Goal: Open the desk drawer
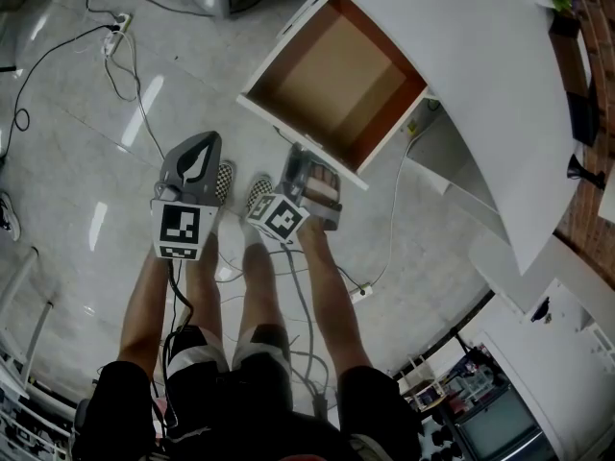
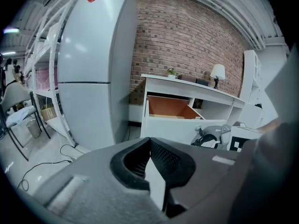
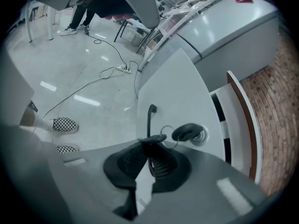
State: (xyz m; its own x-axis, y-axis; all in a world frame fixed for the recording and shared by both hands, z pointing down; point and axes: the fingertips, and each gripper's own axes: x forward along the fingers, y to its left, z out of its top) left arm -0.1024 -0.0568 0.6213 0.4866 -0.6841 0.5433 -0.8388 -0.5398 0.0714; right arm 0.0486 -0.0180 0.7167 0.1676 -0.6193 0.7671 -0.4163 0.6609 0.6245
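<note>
As the drawer (image 1: 332,80) stands drawn well out of the white desk (image 1: 480,84), with its brown, empty interior exposed, the opening is judged essentially complete. Only a last short pull, if any travel is left, and the release of the handle are considered outstanding.

In the head view the drawer is located at 12 o'clock, with the desk extending from 1 to 3 o'clock. The thin black handle (image 3: 150,118) on the drawer front (image 3: 182,92) is clamped between the closed jaws of the right gripper (image 3: 150,143). At 4 o'clock of the handle, a key (image 3: 189,132) with a wire ring is seated in the lock.

The left gripper (image 2: 149,143), at 9 o'clock of the right one, is held clear of the desk. Its jaws are together and nothing is carried between them.

Counted: one drawer, one handle, one key, two grippers, two checkered shoes (image 1: 224,181).
</note>
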